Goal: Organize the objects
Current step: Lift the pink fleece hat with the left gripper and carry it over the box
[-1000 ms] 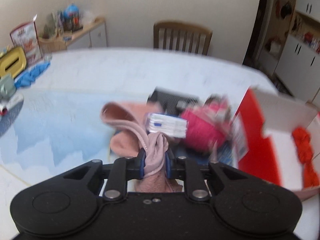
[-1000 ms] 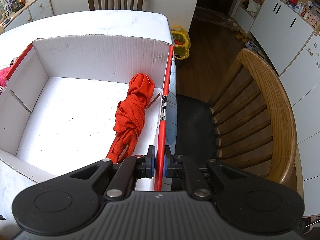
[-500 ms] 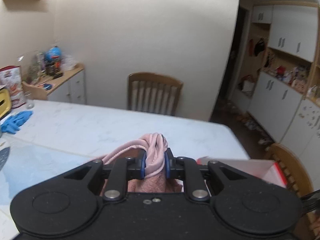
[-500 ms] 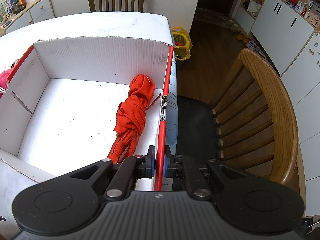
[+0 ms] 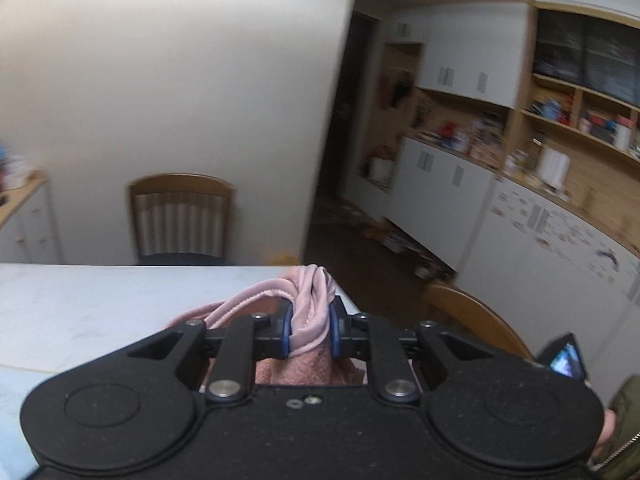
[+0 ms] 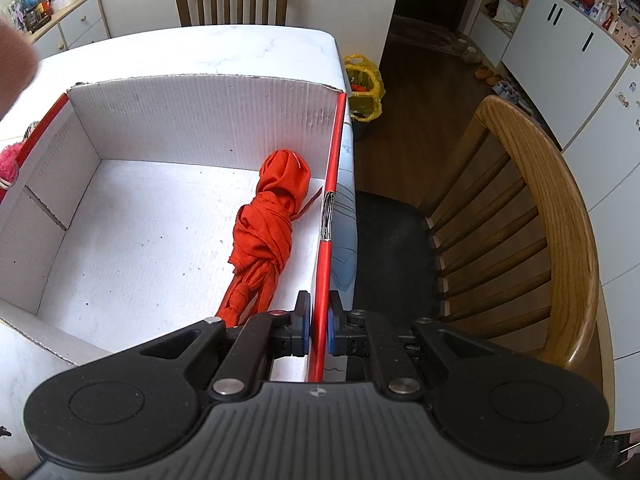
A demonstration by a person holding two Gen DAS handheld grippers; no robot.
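We've got the pink garment pinched tight in the left gripper, held up above the table. Right gripper is clamped on the cardboard box wall, steadying it. We'd carry the bundle over the rim, lower it beside the orange knotted cloth (plenty of bare floor there), then let go.

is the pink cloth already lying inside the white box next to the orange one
No: only the orange cloth lies in the white box, while the pink cloth is pinched in the left gripper.
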